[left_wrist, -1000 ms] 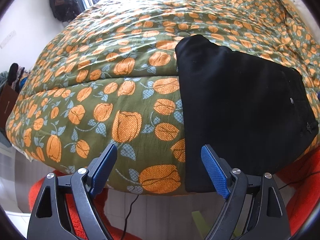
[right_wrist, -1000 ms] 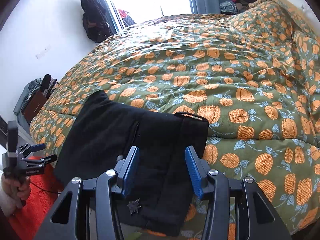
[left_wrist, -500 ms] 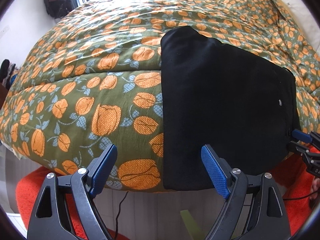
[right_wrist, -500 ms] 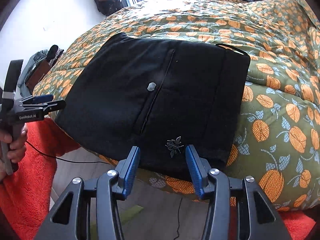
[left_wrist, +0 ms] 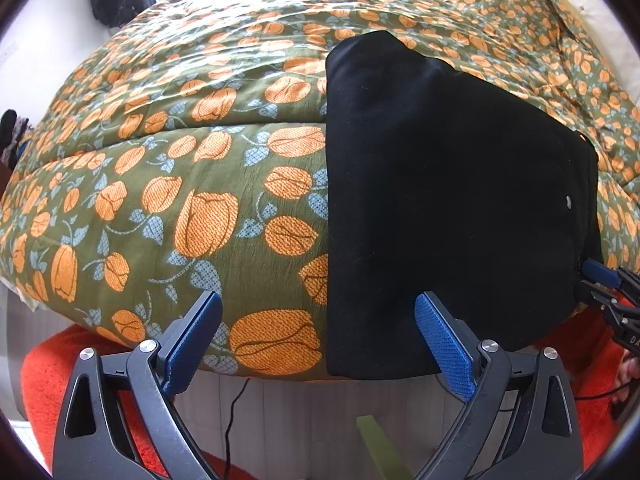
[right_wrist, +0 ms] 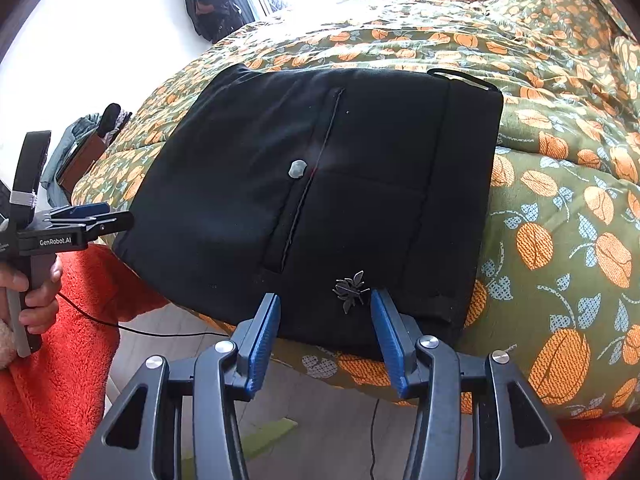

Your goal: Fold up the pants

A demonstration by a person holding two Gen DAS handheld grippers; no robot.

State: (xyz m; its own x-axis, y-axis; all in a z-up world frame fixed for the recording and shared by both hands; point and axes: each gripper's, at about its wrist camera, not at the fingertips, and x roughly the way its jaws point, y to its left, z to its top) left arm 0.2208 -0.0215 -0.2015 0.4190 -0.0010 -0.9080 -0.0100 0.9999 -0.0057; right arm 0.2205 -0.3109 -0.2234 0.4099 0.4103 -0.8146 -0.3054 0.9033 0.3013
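Observation:
The black pants (left_wrist: 452,200) lie folded into a flat rectangle on the flowered quilt (left_wrist: 200,152), their near edge hanging over the side of the bed. My left gripper (left_wrist: 318,300) hovers just before the pants' left near corner; its jaws are opening and nothing is between them. My right gripper (right_wrist: 326,298) is open about halfway at the near edge of the pants (right_wrist: 320,184), beside a small metal insect charm (right_wrist: 351,290); its pads do not press the cloth. Each gripper shows in the other's view, the right gripper (left_wrist: 604,280) and the left gripper (right_wrist: 92,216).
Orange fleece (right_wrist: 60,360) fills the low corners of both views. Below the bed edge is pale floor (left_wrist: 280,412) with a thin black cable (right_wrist: 160,332) and a green strip (left_wrist: 376,440). A dark bag (right_wrist: 208,4) hangs by the window. A hand (right_wrist: 38,296) holds the left gripper's handle.
My right gripper has come down and closer to the pants' near edge, and now shows at the right rim of the left wrist view. The left jaws stand a little wider.

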